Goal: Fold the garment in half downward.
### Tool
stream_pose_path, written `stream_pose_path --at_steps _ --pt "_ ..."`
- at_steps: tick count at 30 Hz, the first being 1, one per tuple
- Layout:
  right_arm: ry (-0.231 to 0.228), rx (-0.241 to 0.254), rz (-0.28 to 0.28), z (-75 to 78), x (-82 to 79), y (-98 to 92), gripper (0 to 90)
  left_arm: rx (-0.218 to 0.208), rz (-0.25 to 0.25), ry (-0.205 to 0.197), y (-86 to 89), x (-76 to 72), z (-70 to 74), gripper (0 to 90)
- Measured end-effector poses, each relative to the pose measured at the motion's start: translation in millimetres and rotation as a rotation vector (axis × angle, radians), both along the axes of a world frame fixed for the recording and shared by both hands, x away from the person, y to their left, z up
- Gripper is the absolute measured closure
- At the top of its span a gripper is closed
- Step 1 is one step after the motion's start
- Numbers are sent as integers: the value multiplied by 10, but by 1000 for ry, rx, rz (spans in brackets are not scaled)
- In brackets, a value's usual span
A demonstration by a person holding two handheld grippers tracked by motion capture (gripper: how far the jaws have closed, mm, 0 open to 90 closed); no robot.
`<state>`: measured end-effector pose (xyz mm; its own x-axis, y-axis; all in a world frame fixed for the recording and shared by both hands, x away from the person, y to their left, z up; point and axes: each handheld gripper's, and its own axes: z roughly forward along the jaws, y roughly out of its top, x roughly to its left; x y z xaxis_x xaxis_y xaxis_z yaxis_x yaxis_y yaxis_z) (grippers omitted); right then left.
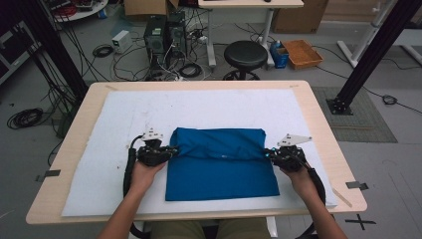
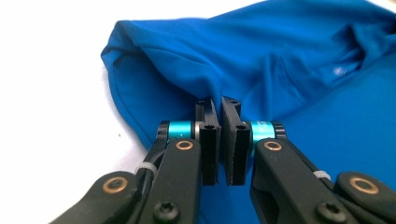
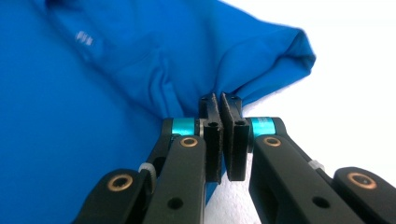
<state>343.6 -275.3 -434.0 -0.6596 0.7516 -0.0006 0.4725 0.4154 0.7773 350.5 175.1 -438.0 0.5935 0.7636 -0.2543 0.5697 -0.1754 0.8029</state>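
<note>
A blue cloth garment [image 1: 221,164] lies folded on the white mat [image 1: 109,149] in the middle of the table. Its far part is doubled back over the near part in a puffed fold. My left gripper [image 1: 171,151] is shut on the cloth's left edge at that fold, and in the left gripper view [image 2: 218,105] its pads pinch a ridge of blue cloth [image 2: 261,60]. At the right edge, my right gripper [image 1: 267,154] is likewise shut on the fold, seen in the right gripper view [image 3: 220,103] with blue cloth [image 3: 93,93] gathered between its pads.
The wooden table [image 1: 318,119] extends a little beyond the mat on all sides. Behind it on the floor stand a black stool [image 1: 245,55], computer towers [image 1: 164,32], loose cables and an orange tray [image 1: 302,53]. Black frame posts [image 1: 370,52] rise at both sides.
</note>
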Motion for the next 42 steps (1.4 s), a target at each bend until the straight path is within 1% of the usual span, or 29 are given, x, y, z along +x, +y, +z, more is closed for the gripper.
stream_pose_path --at_steps 4,6,7,8,10,12,14,15,16,17,18,20,21,22,24,25,26,27,29,31,32,35,36,37,38,39,40,41,42 --pt "-16 30 -2 40 -40 -40 879 -81 -18 9 161 -99 12 862" --pt "-7 41 3 59 -69 -46 879 -113 -36 11 211 -149 18 862" --pt "-6 43 7 68 -87 -47 879 -126 -47 17 231 -181 26 862" --pt "-4 45 15 80 -117 -49 879 -128 -54 20 242 -202 31 862" --pt "-1 51 29 90 -160 -56 879 -118 -72 25 266 -260 41 862" --pt "4 51 42 95 -212 -68 878 -121 -85 37 292 -312 31 862" --pt "8 37 44 84 -248 -74 874 -113 -95 47 305 -348 4 861" --pt "13 33 43 78 -251 -74 843 -112 -89 46 305 -357 -17 860" --pt "31 30 35 64 -241 -76 729 -105 -71 47 299 -358 -45 851" --pt "42 24 -14 50 -221 -87 574 -104 -58 58 295 -349 -68 782" --pt "41 29 -57 43 -211 -109 557 -98 -50 63 288 -343 -81 715" --pt "37 56 -92 51 -215 -160 553 -71 -37 61 261 -344 -99 656" --pt "31 62 -103 67 -226 -185 563 -66 -41 61 249 -349 -100 631" --pt "35 74 -101 87 -246 -202 600 -60 -43 56 238 -353 -102 630" --pt "52 84 -67 108 -285 -195 619 -49 -50 61 211 -355 -114 627" --pt "82 90 -46 100 -301 -178 628 -35 -54 62 197 -354 -124 627" --pt "101 90 -26 79 -310 -151 629 -18 -50 66 178 -354 -133 629" --pt "113 78 -13 50 -320 -118 642 2 -52 63 158 -356 -142 635" --pt "126 44 2 -16 -321 -50 704 26 -56 53 138 -367 -141 718" --pt "135 14 6 -68 -306 -13 858 26 -50 37 129 -380 -130 781" --pt "122 -1 8 -73 -305 -11 888 23 -51 28 131 -387 -121 792" --pt "72 10 -3 -2 -327 -59 889 9 -63 -9 132 -409 -101 787" --pt "75 20 -5 18 -334 -78 889 5 -69 -7 125 -405 -106 740" --pt "81 24 -12 20 -337 -85 888 1 -61 14 115 -397 -117 688" --pt "90 31 -17 13 -338 -89 866 -2 -50 35 110 -388 -131 621" --pt "97 42 -24 2 -336 -92 758 0 -46 39 113 -388 -138 582" --pt "105 54 -42 0 -339 -96 727 3 -38 35 113 -398 -134 581" --pt "102 62 -46 10 -350 -105 727 7 -36 26 124 -409 -122 572" --pt "97 66 -54 33 -370 -116 727 -6 -34 20 134 -422 -110 572"
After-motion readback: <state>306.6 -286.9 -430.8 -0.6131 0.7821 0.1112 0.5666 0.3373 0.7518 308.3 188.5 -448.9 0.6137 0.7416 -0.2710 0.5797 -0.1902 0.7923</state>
